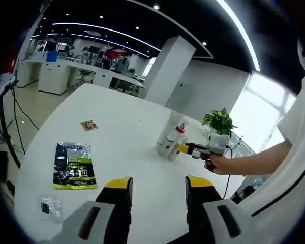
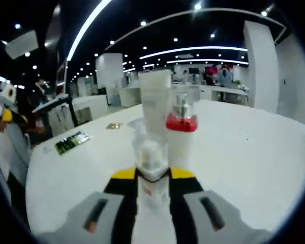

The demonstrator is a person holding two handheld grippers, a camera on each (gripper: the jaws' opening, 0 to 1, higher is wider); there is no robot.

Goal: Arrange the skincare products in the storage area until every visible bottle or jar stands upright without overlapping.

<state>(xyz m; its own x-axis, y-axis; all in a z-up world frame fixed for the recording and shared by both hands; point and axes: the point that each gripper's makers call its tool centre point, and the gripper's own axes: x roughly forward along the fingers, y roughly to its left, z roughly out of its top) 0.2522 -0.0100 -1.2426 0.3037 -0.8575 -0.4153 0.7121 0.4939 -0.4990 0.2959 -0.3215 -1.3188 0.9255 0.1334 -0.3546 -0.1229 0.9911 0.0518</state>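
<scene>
A cluster of white skincare bottles [image 1: 169,138] stands upright mid-table in the left gripper view. In the right gripper view I see a tall white tube [image 2: 155,99] and a bottle with a red collar and clear cap [image 2: 181,124] standing close together. My right gripper [image 2: 152,175] is shut on a small clear bottle [image 2: 151,155], held upright just in front of those two. In the left gripper view the right gripper [image 1: 185,149] reaches in from the right, touching the cluster's side. My left gripper [image 1: 158,185] hangs open above the near table with nothing between its jaws.
On the white round table [image 1: 132,112] a green and black packet [image 1: 74,165] lies at the near left. A small brown packet [image 1: 89,125] lies farther back and a small blue item [image 1: 46,207] near the edge. A potted plant [image 1: 218,122] stands behind the person's hand [image 1: 213,163].
</scene>
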